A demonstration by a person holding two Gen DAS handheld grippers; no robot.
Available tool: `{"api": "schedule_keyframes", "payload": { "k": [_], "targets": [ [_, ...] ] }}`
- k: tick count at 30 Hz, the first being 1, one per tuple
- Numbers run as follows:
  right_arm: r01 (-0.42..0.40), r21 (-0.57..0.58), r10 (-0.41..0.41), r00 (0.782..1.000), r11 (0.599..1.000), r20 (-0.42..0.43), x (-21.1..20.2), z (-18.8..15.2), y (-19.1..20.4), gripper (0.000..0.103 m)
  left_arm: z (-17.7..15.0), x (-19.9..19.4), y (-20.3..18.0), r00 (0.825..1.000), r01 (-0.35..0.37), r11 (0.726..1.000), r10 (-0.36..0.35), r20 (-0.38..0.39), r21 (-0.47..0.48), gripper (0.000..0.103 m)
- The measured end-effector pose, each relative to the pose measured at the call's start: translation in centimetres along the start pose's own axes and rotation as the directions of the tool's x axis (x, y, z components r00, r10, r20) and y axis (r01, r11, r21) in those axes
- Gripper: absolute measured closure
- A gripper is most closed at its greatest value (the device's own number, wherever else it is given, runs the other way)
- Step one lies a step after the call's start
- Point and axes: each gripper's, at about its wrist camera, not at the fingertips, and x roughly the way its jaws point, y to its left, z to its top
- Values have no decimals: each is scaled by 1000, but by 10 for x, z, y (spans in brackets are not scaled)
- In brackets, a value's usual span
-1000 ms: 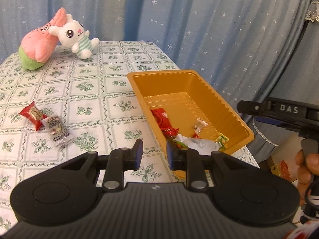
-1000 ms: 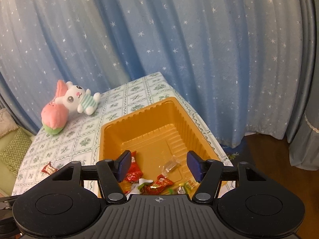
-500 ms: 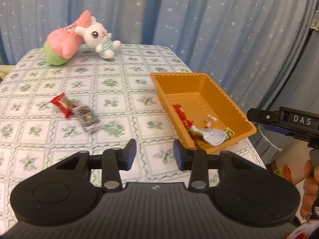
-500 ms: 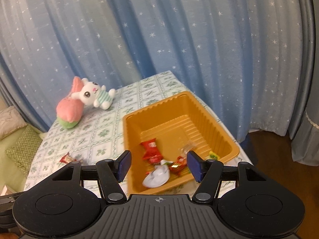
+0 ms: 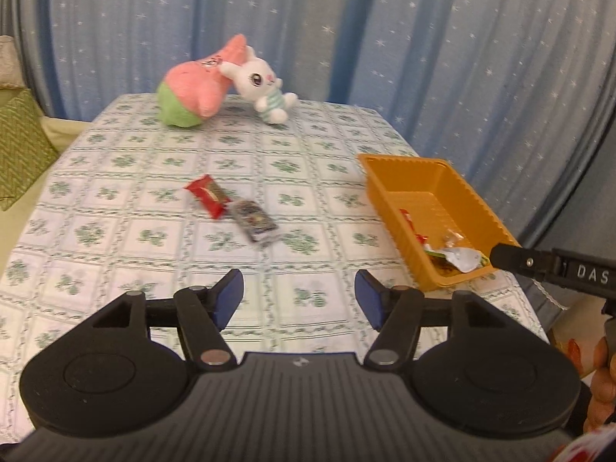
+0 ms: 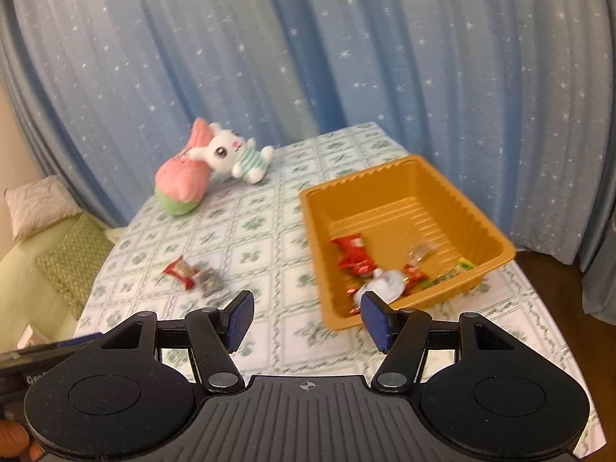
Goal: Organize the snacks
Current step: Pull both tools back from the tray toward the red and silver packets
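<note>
An orange tray (image 5: 481, 208) (image 6: 496, 242) stands at the table's right edge and holds several snack packets, among them a red one (image 6: 352, 256) and a white one (image 6: 387, 283). A red snack packet (image 5: 208, 194) (image 6: 179, 269) and a dark clear-wrapped packet (image 5: 256, 219) (image 6: 210, 281) lie side by side on the cloth left of the tray. My left gripper (image 5: 299, 299) is open and empty above the table's near part. My right gripper (image 6: 307, 321) is open and empty, near the tray's front left corner.
A pink-and-green plush (image 5: 192, 92) (image 6: 181, 184) and a white rabbit plush (image 5: 265, 88) (image 6: 235, 154) lie at the table's far end. Blue star curtains hang behind. A green cushion (image 6: 73, 254) sits on a sofa at left. The right gripper's body (image 5: 558, 267) shows beside the tray.
My left gripper has opened wide and pulled back left from the tray, bringing the two loose packets to centre view. My right gripper has drawn back and swung left.
</note>
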Motion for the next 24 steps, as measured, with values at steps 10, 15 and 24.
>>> {"api": "schedule_keyframes", "payload": {
  "k": [10,15,24],
  "targets": [
    [-39,-70,38,999,997,-23,7,-9,37,41,-5,-17,40,998,-57,997,58,17,-52,29],
    [-49,-95,46,998,994,-34,14,-10,49,41,-6,-20,56,996,-82,994,83,21,-69,24],
    [-72,-163,66,997,984,-41,39,-6,70,41,5,-14,84,992,-123,989,126,28,-86,17]
  ]
}}
